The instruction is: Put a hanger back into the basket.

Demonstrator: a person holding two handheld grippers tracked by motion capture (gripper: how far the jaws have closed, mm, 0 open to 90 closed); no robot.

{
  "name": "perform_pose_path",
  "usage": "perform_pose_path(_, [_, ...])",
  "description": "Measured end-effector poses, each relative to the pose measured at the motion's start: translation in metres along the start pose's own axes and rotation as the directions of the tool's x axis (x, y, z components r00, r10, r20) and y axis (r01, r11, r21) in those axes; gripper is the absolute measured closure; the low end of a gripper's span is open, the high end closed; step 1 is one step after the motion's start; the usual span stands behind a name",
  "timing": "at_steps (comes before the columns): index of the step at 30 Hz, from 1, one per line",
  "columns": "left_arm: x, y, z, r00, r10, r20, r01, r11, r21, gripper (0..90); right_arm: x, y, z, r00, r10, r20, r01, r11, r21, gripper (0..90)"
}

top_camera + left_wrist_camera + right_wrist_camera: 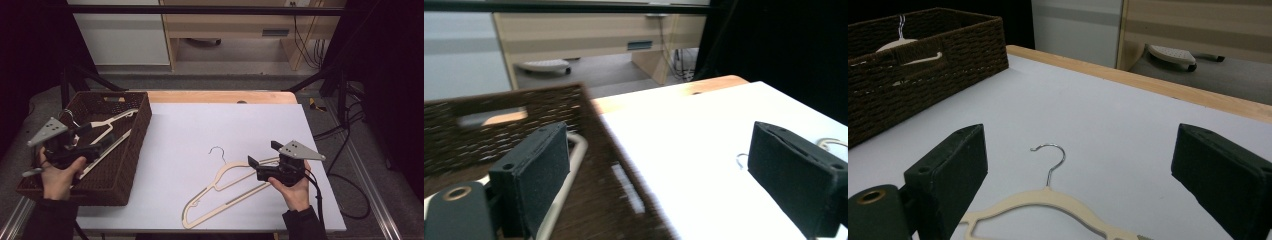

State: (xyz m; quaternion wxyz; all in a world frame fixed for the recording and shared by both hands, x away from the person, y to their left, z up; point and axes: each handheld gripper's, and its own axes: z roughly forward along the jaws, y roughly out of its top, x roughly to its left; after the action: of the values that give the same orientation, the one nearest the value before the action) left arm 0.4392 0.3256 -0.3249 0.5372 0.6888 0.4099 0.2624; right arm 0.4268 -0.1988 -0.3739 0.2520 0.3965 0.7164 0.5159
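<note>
A cream hanger [220, 190] with a metal hook [218, 150] lies flat on the white tabletop [200, 130]. My right gripper [263, 154] hovers open at its right end, and in the right gripper view the hanger [1048, 197] lies low between the wide jaws of the gripper [1078, 165]. A second cream hanger [107, 131] rests in the brown wicker basket [137, 130] at the left. My left gripper [94, 140] is held open over the basket with nothing in it. In the left gripper view [659, 165] one jaw sits above that hanger's bar [574, 160].
The basket wall [923, 85] stands along the table's left side. A wooden strip [220, 96] edges the far side. Beyond it are a wooden desk [240, 25] and a white cabinet [120, 40]. Cables [350, 140] trail over the floor at the right.
</note>
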Motion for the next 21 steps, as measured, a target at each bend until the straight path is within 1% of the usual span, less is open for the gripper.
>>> perform_pose_path(3, [-0.023,-0.006,0.012,0.9995,0.030,0.012,-0.030,0.9996,0.001,8.9,-0.001,0.000,0.003,1.0000,0.008,-0.005,-0.008,1.000,0.007,8.1])
perform_pose_path(5, [-0.036,-0.011,0.020,0.9989,0.026,0.040,-0.026,0.9996,0.006,8.2,-0.001,-0.001,0.006,0.9999,0.010,-0.008,-0.009,1.000,0.015,8.3])
perform_pose_path(7, [-0.049,-0.015,0.026,0.9978,0.035,0.057,-0.036,0.9992,0.015,7.8,0.000,-0.001,0.009,0.9999,0.011,-0.010,-0.011,1.000,0.024,8.5])
perform_pose_path(11, [-0.073,-0.023,0.033,0.9927,0.065,0.102,-0.069,0.9970,0.034,7.5,0.000,-0.003,0.015,0.9998,0.011,-0.015,-0.010,0.999,0.041,8.8])
perform_pose_path(13, [-0.082,-0.029,0.036,0.9892,0.075,0.126,-0.081,0.9957,0.045,7.4,0.001,-0.004,0.018,0.9998,0.009,-0.017,-0.008,0.999,0.051,8.9])
perform_pose_path(15, [-0.091,-0.037,0.040,0.9847,0.073,0.159,-0.083,0.9948,0.059,7.6,0.002,-0.005,0.021,0.9998,0.010,-0.019,-0.009,0.998,0.060,9.0])
perform_pose_path(17, [-0.098,-0.044,0.045,0.9773,0.084,0.195,-0.102,0.9909,0.088,7.6,0.003,-0.006,0.025,0.9997,0.009,-0.021,-0.007,0.998,0.068,9.3])
perform_pose_path(18, [-0.098,-0.044,0.045,0.9773,0.084,0.195,-0.102,0.9909,0.088,7.5,0.003,-0.006,0.026,0.9998,0.007,-0.020,-0.006,0.997,0.072,9.6])
perform_pose_path(19, [-0.105,-0.052,0.050,0.9705,0.093,0.222,-0.119,0.9872,0.106,7.5,0.004,-0.007,0.028,0.9998,0.005,-0.019,-0.003,0.997,0.076,9.8])
perform_pose_path(21, [-0.109,-0.060,0.055,0.9692,0.086,0.231,-0.116,0.9864,0.117,7.8,0.005,-0.009,0.032,0.9999,0.003,-0.016,-0.002,0.997,0.081,10.1])
